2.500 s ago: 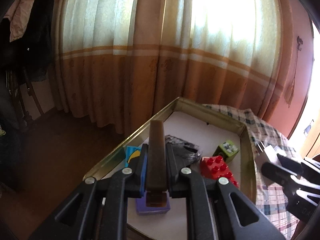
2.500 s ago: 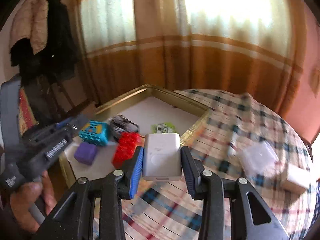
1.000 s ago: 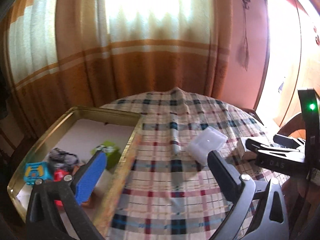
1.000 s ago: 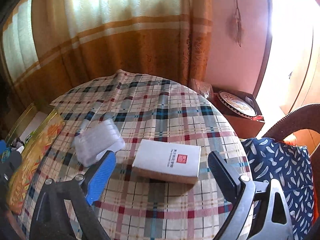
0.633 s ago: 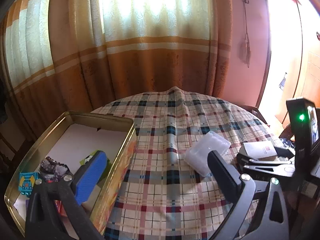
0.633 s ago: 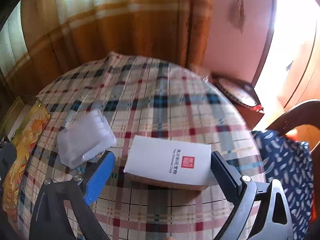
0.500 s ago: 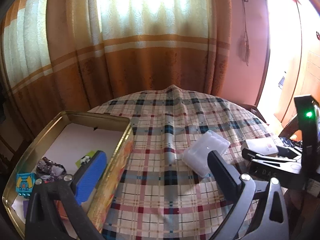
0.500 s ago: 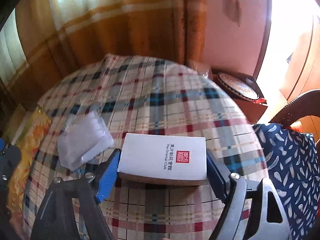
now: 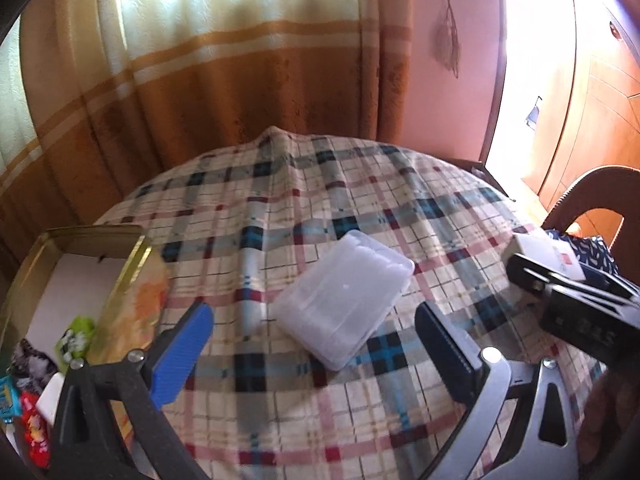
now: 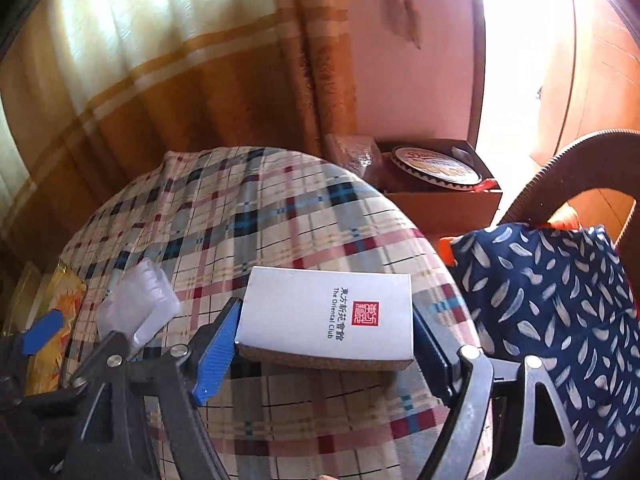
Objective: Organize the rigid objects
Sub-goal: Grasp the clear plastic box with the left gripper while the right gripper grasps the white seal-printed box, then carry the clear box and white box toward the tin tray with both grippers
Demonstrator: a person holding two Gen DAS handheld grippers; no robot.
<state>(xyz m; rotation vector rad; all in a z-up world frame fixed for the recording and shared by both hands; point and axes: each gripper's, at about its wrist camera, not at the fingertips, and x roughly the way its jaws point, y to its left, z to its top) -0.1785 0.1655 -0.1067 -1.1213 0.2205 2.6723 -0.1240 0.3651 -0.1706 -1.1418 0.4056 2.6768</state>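
Note:
A clear plastic case [image 9: 346, 298] lies flat on the checked tablecloth [image 9: 320, 200]. My left gripper [image 9: 316, 344] is open wide just in front of it, one pad on each side, neither touching. To the right lies a white box with a red seal [image 10: 328, 314], and my right gripper [image 10: 324, 344] is shut on it, both pads pressed against its short ends. In the left wrist view that right gripper [image 9: 560, 292] and the white box [image 9: 536, 254] sit at the table's right edge. The clear case [image 10: 138, 308] also shows left of the box.
A gold tin [image 9: 120, 280] at the table's left edge holds a green block [image 9: 76, 340] and other toys. A pale tube [image 9: 252, 280] lies between tin and case. A chair with a blue patterned cushion [image 10: 540, 300] stands close on the right, and curtains hang behind.
My right gripper has shut its pads onto the white box. My left gripper has moved right and lower, from beside the tin to the clear case.

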